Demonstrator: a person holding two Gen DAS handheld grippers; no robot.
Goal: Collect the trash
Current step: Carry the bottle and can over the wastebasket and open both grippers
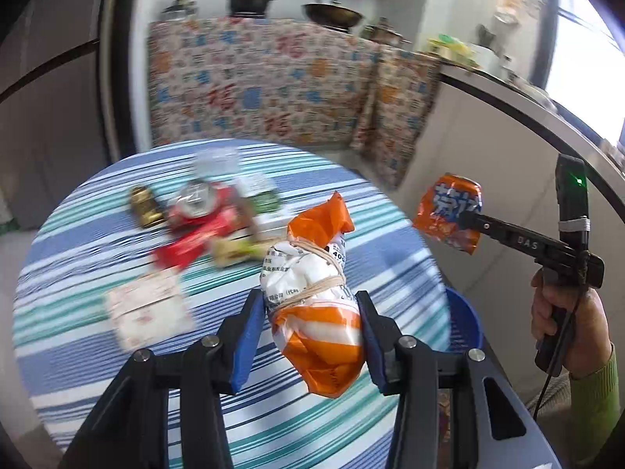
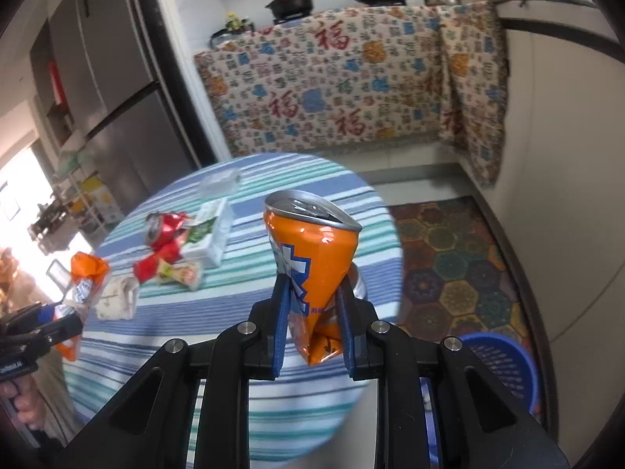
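My left gripper (image 1: 310,305) is shut on an orange and white packet (image 1: 312,293) bound with rubber bands, held above the striped round table (image 1: 97,234). My right gripper (image 2: 312,301) is shut on a crushed orange soda can (image 2: 312,250), held past the table's right edge; the can shows in the left wrist view (image 1: 449,211). The packet shows in the right wrist view (image 2: 84,273). A blue basket (image 2: 504,363) stands on the floor right of the table. A crushed red can (image 2: 162,226), a red wrapper (image 2: 154,262), a carton (image 2: 209,232) and other wrappers lie on the table.
A small gold jar (image 1: 144,205), a clear plastic box (image 1: 216,162) and a pink-white card (image 1: 148,308) lie on the table. A cloth-covered counter (image 2: 332,78) with pots stands behind. A fridge (image 2: 117,97) is at the left, a patterned mat (image 2: 449,265) on the floor.
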